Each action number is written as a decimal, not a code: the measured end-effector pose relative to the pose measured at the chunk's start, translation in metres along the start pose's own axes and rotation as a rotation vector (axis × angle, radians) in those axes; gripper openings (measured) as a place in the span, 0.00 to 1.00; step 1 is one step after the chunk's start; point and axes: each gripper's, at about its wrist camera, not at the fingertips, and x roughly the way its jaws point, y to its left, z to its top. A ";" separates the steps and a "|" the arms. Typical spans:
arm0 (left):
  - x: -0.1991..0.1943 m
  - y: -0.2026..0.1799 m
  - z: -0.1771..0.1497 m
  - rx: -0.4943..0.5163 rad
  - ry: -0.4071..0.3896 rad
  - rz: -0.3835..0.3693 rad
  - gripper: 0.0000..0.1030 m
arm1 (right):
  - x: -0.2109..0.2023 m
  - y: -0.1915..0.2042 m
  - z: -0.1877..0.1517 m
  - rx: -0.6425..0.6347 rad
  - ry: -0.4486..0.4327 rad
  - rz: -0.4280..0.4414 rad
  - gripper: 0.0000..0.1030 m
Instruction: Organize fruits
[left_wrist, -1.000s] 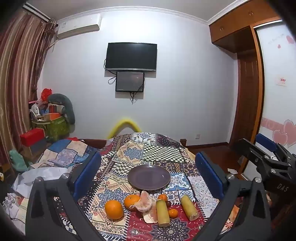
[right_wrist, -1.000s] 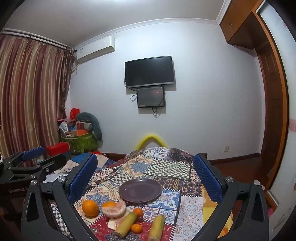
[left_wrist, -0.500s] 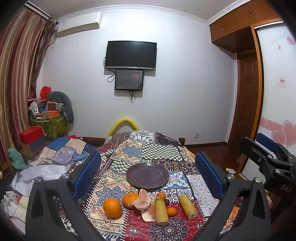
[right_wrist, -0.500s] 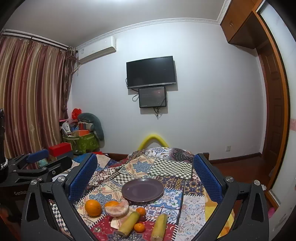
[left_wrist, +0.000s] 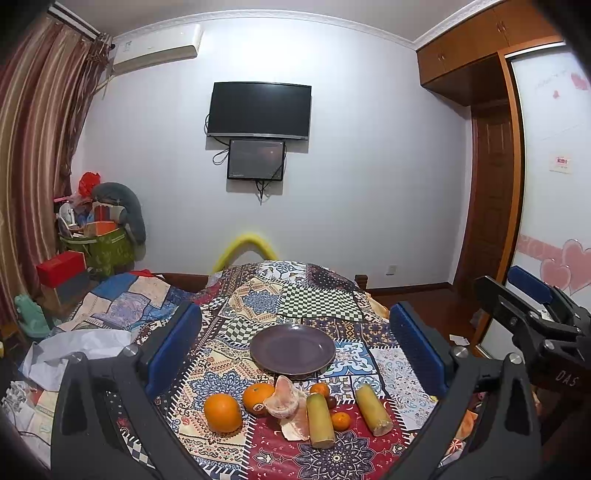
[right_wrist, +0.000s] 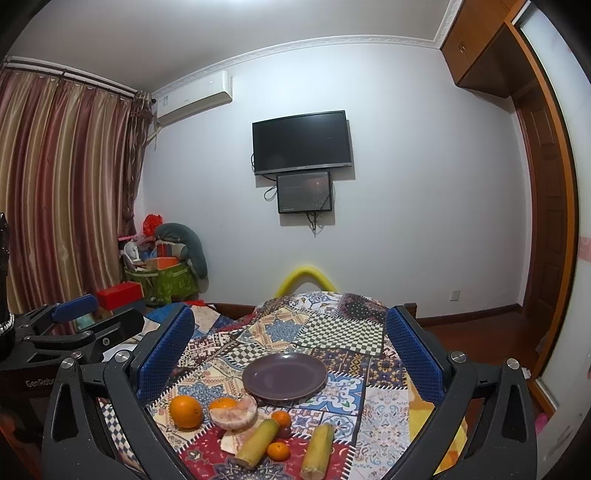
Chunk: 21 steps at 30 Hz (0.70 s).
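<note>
1. Both grippers stand with jaws spread wide and grasp nothing; neither touches any fruit or the cloth.
2. Left gripper (left_wrist: 295, 347): its blue pads (left_wrist: 173, 347) frame the table, and the plate (left_wrist: 292, 349) sits between the jaws, about centred.
3. Nearer than the plate, also between the left jaws, the fruit lies in a row on the cloth (left_wrist: 314, 299): a big orange (left_wrist: 222, 412) toward the left jaw, a second orange (left_wrist: 258, 397) next to it, a peeled pomelo (left_wrist: 282, 400) touching that one, then a cane piece (left_wrist: 320, 415), two small mandarins (left_wrist: 340, 421) and another cane piece (left_wrist: 373, 409) toward the right jaw.
4. Right gripper (right_wrist: 290, 354): released too, with the plate (right_wrist: 284, 376) between its jaws and the fruit nearer, below it. The big orange (right_wrist: 185, 411) is closest to its left jaw, the far cane piece (right_wrist: 317, 452) closest to its right jaw.
5. Each gripper shows at the edge of the other's view: the right one (left_wrist: 532, 314) beyond the left's right jaw, the left one (right_wrist: 74, 325) beyond the right's left jaw.
6. Against a second ago, both views have tipped slightly: the plate and fruit sit a little higher between the left jaws, and a little further right between the right jaws. Jaw opening looks unchanged, and the fruit has kept its layout.
</note>
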 end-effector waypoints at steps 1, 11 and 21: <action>0.000 0.000 0.000 0.000 0.000 0.000 1.00 | 0.000 0.000 0.000 0.001 0.000 0.001 1.00; -0.002 0.001 0.003 -0.003 0.001 -0.005 1.00 | 0.001 0.001 -0.001 0.001 0.005 0.002 1.00; -0.001 0.001 0.002 0.000 -0.003 -0.009 1.00 | 0.001 0.001 -0.001 0.000 0.003 0.000 1.00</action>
